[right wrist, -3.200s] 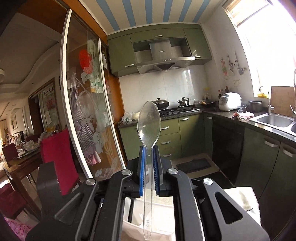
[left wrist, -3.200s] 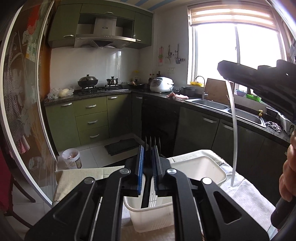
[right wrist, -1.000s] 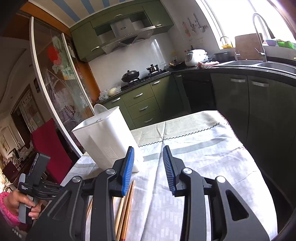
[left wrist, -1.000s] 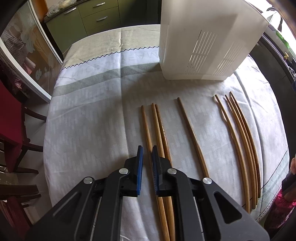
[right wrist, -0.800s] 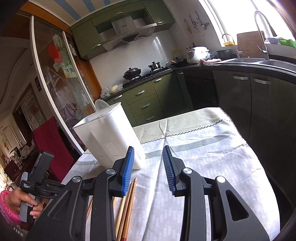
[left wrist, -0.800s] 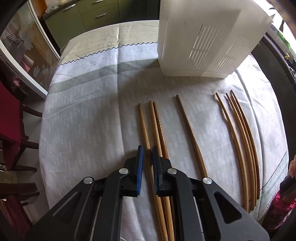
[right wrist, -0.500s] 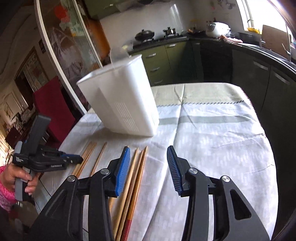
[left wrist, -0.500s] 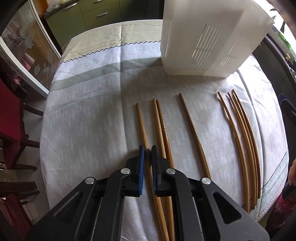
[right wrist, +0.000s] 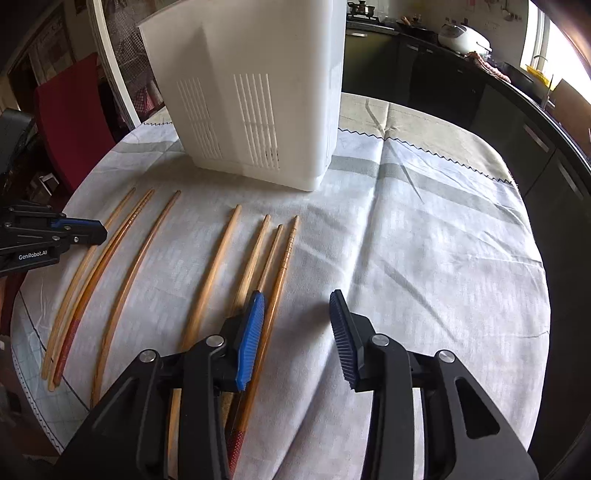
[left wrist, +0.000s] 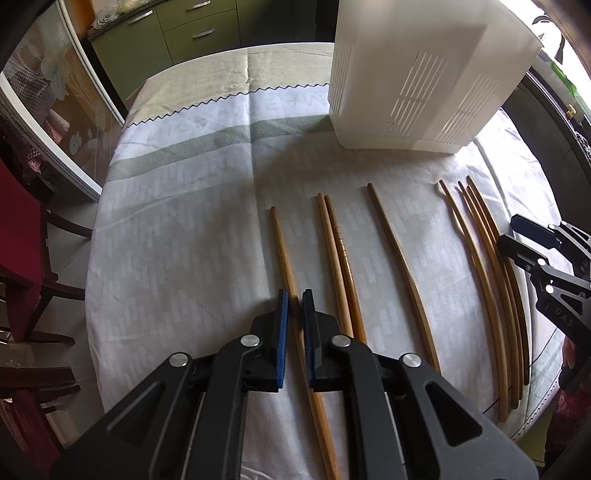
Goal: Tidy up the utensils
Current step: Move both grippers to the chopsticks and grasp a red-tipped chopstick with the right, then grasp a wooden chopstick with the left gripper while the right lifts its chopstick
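Note:
Several wooden chopsticks lie side by side on the white tablecloth [left wrist: 177, 229]. A white slotted utensil holder [left wrist: 417, 77] stands at the far side; it also shows in the right wrist view [right wrist: 251, 96]. My left gripper [left wrist: 293, 295] is nearly shut, its jaws straddling the leftmost chopstick [left wrist: 286, 266] with a narrow gap; whether it grips is unclear. My right gripper [right wrist: 297, 299] is open and empty, low over the cloth, just right of the rightmost chopstick [right wrist: 282, 269]. The right gripper also shows at the right edge of the left wrist view [left wrist: 532, 243], by the right-hand chopstick bundle [left wrist: 491, 273].
The round table's edge [right wrist: 543, 295] curves close on the right. Red chairs [left wrist: 18, 236] stand to the left. Green kitchen cabinets [left wrist: 184, 29] lie beyond the table. A dark counter with a rice cooker [right wrist: 463, 37] runs along the far right.
The left gripper has moved left and lower over the leftmost chopstick. The right gripper has tipped down to the table and closed in on the right-hand chopsticks, still open.

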`<action>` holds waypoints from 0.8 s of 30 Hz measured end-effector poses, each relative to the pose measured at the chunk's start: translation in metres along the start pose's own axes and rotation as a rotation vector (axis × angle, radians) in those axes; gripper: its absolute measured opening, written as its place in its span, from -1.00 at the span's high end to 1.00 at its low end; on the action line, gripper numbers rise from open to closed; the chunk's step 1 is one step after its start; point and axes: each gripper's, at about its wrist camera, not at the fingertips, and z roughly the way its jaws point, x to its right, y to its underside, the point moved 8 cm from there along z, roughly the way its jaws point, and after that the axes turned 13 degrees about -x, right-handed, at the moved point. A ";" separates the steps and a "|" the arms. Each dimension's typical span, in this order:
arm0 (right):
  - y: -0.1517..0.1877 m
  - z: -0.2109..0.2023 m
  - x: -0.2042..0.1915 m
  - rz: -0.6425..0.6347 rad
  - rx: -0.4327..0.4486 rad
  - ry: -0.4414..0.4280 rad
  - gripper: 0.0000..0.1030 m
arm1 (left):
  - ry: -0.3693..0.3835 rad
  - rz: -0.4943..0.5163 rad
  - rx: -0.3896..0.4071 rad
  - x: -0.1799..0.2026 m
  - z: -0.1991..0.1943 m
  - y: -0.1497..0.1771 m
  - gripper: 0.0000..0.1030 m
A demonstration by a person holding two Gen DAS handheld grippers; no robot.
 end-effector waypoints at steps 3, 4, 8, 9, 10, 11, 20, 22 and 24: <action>0.000 -0.001 0.002 -0.003 -0.007 0.035 0.53 | -0.002 0.004 0.007 -0.001 0.000 0.001 0.85; 0.000 -0.001 0.001 -0.008 -0.011 0.036 0.58 | -0.002 0.005 0.009 -0.001 0.000 0.001 0.85; -0.002 -0.001 -0.003 -0.013 -0.023 0.031 0.62 | -0.008 0.009 0.012 0.001 0.000 0.001 0.85; -0.005 0.001 -0.004 -0.011 -0.025 0.026 0.62 | -0.010 0.010 0.012 0.001 0.000 0.001 0.85; -0.009 0.002 -0.005 -0.012 -0.028 0.023 0.62 | -0.011 0.010 0.013 0.002 0.000 0.000 0.85; -0.012 0.003 -0.006 -0.012 -0.031 0.016 0.63 | -0.011 0.008 0.012 0.002 0.000 0.000 0.85; -0.025 0.008 -0.001 0.017 -0.074 -0.051 0.85 | -0.015 0.012 -0.003 0.006 -0.001 -0.006 0.85; -0.026 0.009 -0.002 0.013 -0.075 -0.042 0.87 | -0.018 0.010 -0.004 0.005 -0.001 -0.006 0.85; -0.027 0.009 -0.002 0.013 -0.078 -0.040 0.87 | -0.019 0.011 -0.007 0.005 -0.002 -0.007 0.85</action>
